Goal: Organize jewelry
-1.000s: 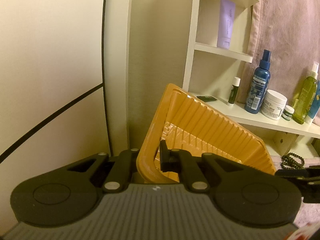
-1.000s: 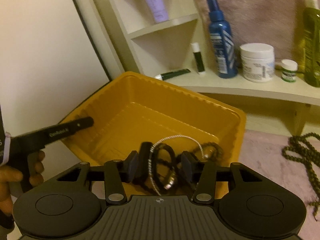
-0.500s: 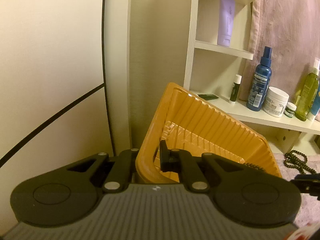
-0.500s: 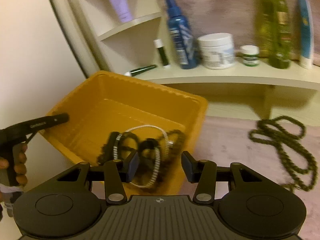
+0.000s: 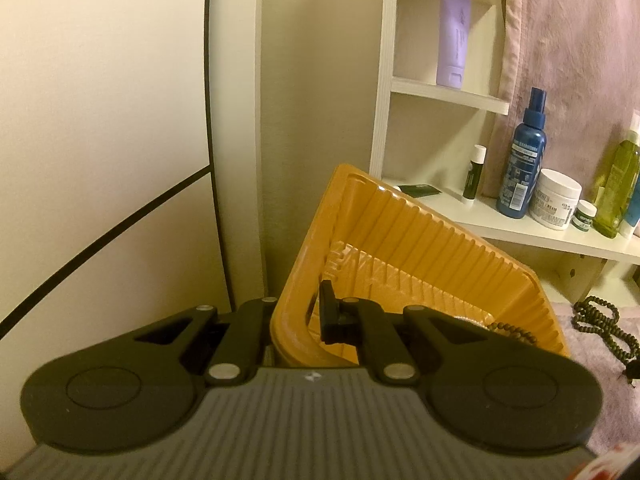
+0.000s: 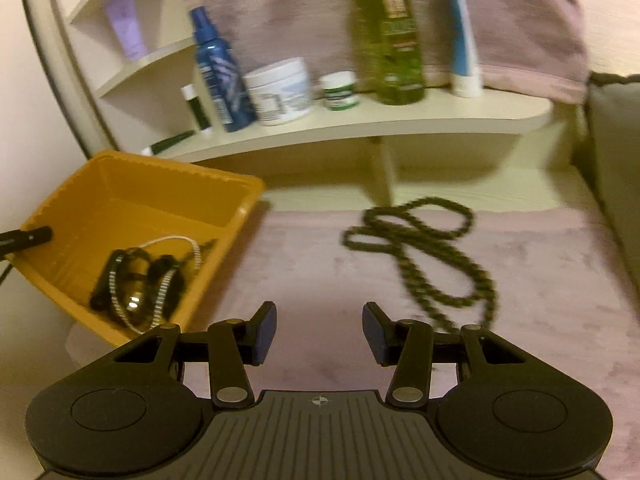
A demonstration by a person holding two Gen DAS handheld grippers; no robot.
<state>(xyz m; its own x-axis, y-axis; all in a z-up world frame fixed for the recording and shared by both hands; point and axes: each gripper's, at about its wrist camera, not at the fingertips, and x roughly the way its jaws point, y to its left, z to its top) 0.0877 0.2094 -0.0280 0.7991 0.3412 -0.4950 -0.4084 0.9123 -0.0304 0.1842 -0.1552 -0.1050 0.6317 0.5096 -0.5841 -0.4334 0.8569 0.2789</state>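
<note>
My left gripper [image 5: 306, 312] is shut on the near rim of a yellow ribbed plastic bin [image 5: 420, 256], holding it tilted. In the right wrist view the same bin [image 6: 120, 196] sits at the left with a tangle of dark and silver jewelry [image 6: 140, 280] in its lower corner. A long dark bead necklace [image 6: 424, 248] lies looped on the mauve cloth to the right of the bin; the left wrist view catches it [image 5: 600, 328] at the far right. My right gripper [image 6: 319, 332] is open and empty, low over the cloth between the bin and the necklace.
A white shelf [image 6: 360, 124] behind carries a blue spray bottle [image 6: 218, 68], a white cream jar [image 6: 282, 90], a small green-labelled jar [image 6: 340, 90], a green bottle [image 6: 386, 32] and a blue tube [image 6: 460, 32]. A wall panel [image 5: 100, 120] stands left of the bin.
My right gripper has swung away from above the bin to the right, over the cloth and toward the bead necklace. The jewelry stays in the bin. The left gripper and bin have not moved.
</note>
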